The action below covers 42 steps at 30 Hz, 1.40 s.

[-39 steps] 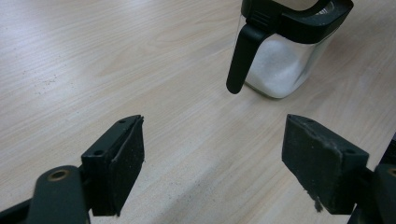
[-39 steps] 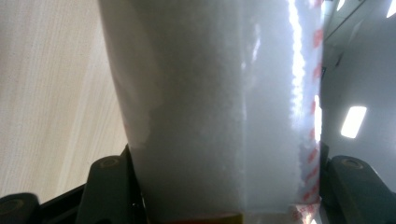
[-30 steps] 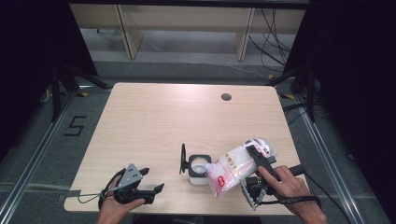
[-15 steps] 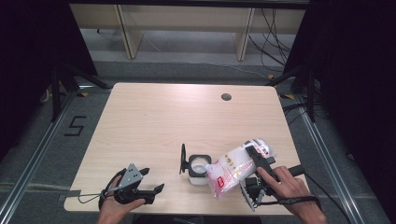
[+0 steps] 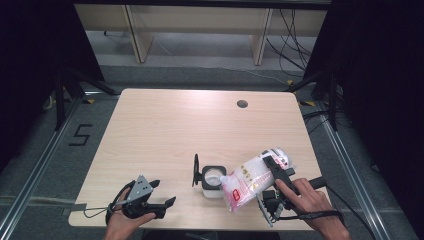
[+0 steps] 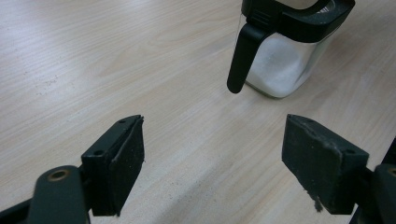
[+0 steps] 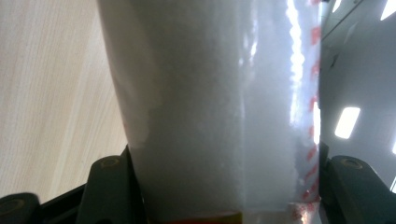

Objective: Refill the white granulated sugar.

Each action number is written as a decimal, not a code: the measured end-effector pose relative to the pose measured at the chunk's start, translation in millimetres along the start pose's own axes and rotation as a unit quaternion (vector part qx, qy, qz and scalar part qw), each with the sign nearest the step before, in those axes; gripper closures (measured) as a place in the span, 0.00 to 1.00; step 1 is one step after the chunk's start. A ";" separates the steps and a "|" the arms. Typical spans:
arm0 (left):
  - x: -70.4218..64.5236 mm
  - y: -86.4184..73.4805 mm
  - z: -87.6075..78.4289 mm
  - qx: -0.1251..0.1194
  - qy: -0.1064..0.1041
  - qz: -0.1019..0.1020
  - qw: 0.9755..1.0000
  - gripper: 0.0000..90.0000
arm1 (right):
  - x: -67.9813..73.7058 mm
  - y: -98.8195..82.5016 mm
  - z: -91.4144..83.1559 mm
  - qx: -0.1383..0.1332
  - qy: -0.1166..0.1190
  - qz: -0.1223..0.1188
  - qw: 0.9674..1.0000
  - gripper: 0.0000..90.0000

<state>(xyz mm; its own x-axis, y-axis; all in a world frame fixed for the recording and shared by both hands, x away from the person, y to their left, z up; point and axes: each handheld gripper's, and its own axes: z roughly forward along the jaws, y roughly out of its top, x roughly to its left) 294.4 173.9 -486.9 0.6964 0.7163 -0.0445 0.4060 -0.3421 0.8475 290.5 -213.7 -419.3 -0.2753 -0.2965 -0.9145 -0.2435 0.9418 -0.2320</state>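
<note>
A clear bag of white granules (image 5: 248, 178) with red print is tilted, its lower corner over a small glass jar (image 5: 212, 180). My right gripper (image 5: 274, 168) is shut on the bag's upper part, and in the right gripper view the bag (image 7: 210, 107) spans the gap between both jaws. The jar (image 6: 280, 60) holds white granules, and its black flip lid (image 6: 242, 60) hangs open at its side. My left gripper (image 5: 164, 192) rests near the table's front left, open, with nothing between its jaws (image 6: 212, 154). It points toward the jar.
The light wooden table (image 5: 165, 130) has a round cable hole (image 5: 242, 104) at the back right. The jar stands close to the front edge. Dark frame posts and cables stand around the table on the grey floor.
</note>
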 end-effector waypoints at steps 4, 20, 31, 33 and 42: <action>-0.1 0.5 0.3 0.000 0.001 0.001 1.000 0.23 | 0.5 -1.6 1.7 -0.009 -0.005 -0.005 1.000 0.47; -2.8 0.3 -2.2 -0.004 0.005 -0.003 1.000 0.23 | -0.3 1.9 -3.6 -0.014 -0.017 0.002 1.000 0.47; -3.0 0.2 -2.3 -0.004 0.005 -0.005 1.000 0.23 | -0.1 -1.2 -1.0 -0.007 -0.007 0.000 1.000 0.47; -2.0 0.4 -2.4 -0.003 0.003 0.002 1.000 0.23 | -1.0 -1.5 -1.4 -0.002 -0.004 -0.005 1.000 0.47; -2.0 0.1 -2.4 -0.004 0.004 0.001 1.000 0.23 | 0.2 -2.5 -0.8 -0.006 -0.009 0.000 1.000 0.47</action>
<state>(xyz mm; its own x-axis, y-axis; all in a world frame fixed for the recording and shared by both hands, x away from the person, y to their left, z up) 291.6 173.9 -485.4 0.6922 0.7207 -0.0388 0.4003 -0.3386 0.8515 290.3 -216.2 -418.6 -0.2583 -0.2935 -0.9204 -0.2550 0.9397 -0.2281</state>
